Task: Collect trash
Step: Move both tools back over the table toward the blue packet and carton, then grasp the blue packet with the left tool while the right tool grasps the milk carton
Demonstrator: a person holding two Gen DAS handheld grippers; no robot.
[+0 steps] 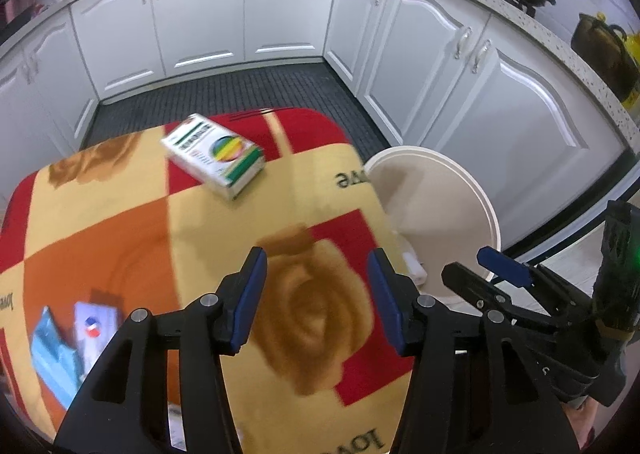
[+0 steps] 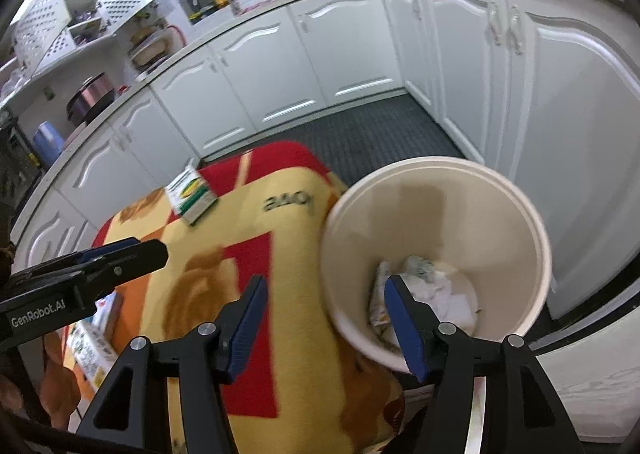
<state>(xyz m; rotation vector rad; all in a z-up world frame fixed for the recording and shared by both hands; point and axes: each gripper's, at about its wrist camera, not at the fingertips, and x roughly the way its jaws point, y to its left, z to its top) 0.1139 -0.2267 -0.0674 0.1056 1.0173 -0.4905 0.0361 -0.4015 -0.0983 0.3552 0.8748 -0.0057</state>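
Trash remains on the worktop (image 1: 208, 213): a green-striped box (image 1: 214, 159) lies ahead of the left gripper (image 1: 316, 294), long axis slanting right. Both grippers gape wide, empty. The right gripper (image 2: 326, 318) hovers beside the bin (image 2: 536, 230).

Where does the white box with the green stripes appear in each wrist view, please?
Left wrist: the box lies above centre-left, on the far part of the patterned blanket.
Right wrist: the box sits left of centre, near the blanket's far edge.
Shared landmark: the cream bin, right of the blanket in both.
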